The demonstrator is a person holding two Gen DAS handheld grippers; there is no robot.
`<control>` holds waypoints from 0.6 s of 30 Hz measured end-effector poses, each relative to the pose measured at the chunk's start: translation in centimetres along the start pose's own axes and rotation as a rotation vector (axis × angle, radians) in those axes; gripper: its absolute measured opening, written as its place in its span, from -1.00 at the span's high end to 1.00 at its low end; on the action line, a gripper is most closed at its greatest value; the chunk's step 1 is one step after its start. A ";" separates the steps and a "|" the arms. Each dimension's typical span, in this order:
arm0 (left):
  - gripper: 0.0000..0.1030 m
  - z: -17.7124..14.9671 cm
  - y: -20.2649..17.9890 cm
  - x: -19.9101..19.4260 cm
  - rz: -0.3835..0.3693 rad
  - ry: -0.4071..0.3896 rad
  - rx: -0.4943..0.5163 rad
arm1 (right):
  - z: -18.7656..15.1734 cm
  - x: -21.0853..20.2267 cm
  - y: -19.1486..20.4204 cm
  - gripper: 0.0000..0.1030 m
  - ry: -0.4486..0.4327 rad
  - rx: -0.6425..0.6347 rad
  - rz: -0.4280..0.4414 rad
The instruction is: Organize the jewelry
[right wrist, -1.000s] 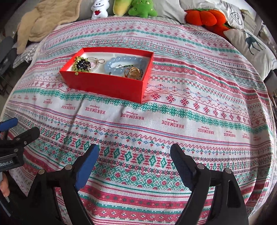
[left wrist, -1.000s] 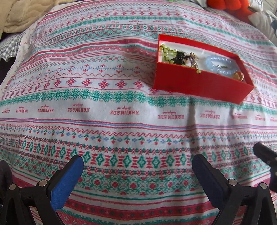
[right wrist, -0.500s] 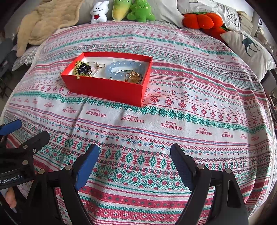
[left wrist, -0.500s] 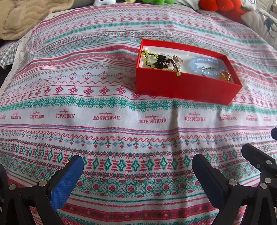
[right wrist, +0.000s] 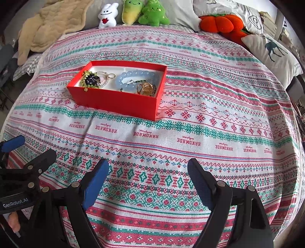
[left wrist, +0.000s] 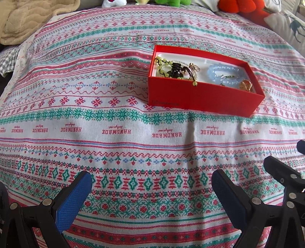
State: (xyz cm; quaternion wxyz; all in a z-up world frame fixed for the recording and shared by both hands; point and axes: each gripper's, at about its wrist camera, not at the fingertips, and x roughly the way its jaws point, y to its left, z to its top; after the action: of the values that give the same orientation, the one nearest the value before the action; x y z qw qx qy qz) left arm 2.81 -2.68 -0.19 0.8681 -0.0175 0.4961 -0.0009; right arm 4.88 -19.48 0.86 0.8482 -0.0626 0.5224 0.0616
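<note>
Left tongs (left wrist: pixel 151 188) released, blue pads (left wrist: pixel 73 200) wide apart, nothing between them, low over the patterned cloth (left wrist: pixel 95 95) on the bed. Right tongs (right wrist: pixel 147 180) likewise released and empty, hovering over the cloth's near edge; left tongs also in sight at the left edge of the right view, close beside the right ones.

Red box (right wrist: pixel 114 101) lidless on the cloth, well ahead of both tongs, to the right of centre in the left view and to the left of centre in the right view. Inside, on a white lining: green bead string (left wrist: pixel 162 63) tangled with a dark cluster (right wrist: pixel 92 80) at the left end, a key ring (right wrist: pixel 111 75) just beside it, a pale blue bead bracelet (right wrist: pixel 133 78) in the middle, a gold piece (right wrist: pixel 145 89) in the near right corner, touching the bracelet. One green bead hanging over the near wall.

Beyond the cloth: beige blanket (right wrist: pixel 47 28) at far left, white plush (right wrist: pixel 107 16) and two green plushes (right wrist: pixel 152 14) along the back, orange plush (right wrist: pixel 219 22) and deer pillow (right wrist: pixel 272 51) at far right.
</note>
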 end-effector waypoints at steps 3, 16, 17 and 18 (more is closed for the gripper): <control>-0.99 0.0 -0.1 -0.2 0.003 -0.009 0.006 | 0.0 0.0 0.0 -0.68 0.001 -0.001 0.000; -0.99 -0.1 0.1 -0.1 0.013 -0.013 0.001 | -0.1 0.1 0.3 -0.69 0.002 0.000 0.000; -0.99 -0.1 0.0 -0.1 0.012 -0.013 0.003 | -0.1 0.1 0.2 -0.69 0.002 -0.001 0.001; -0.99 -0.1 0.0 -0.1 0.011 -0.012 0.005 | -0.1 0.1 0.3 -0.69 0.003 -0.001 0.001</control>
State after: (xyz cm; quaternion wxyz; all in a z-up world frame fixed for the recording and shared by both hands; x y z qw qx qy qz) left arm 2.66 -2.70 -0.21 0.8711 -0.0127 0.4909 0.0029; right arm 4.83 -19.18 0.69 0.8474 -0.0628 0.5235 0.0621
